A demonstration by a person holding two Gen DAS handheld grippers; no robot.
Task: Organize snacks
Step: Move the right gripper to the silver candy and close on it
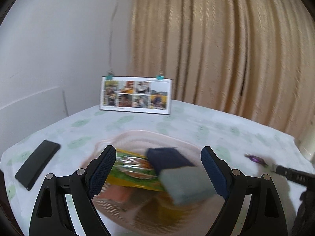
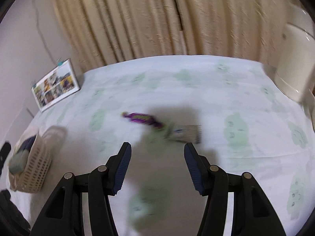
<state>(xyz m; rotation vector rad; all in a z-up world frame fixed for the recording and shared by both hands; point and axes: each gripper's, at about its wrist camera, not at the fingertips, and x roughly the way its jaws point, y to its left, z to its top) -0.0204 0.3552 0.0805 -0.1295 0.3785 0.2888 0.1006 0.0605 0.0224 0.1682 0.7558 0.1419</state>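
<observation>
Over the basket (image 1: 137, 135) near the bench's left edge, the left gripper (image 1: 157, 169) hovers with its fingers spread, a dark blue and grey packet (image 1: 177, 175) lying loose between them atop other snacks. Toward the bench's middle, the right gripper (image 2: 157, 169) points down at a purple candy (image 2: 142, 119) and a blurred pale wrapper (image 2: 185, 134), fingers spread and empty. Judging by the blur, a hasty closing could pinch the cloth (image 2: 216, 90) or nudge the candy away.

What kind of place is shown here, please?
Probably a room in a home: a table under a white cloth with green prints, long beige pleated curtains, and a clipped photo collage card against the wall.
</observation>
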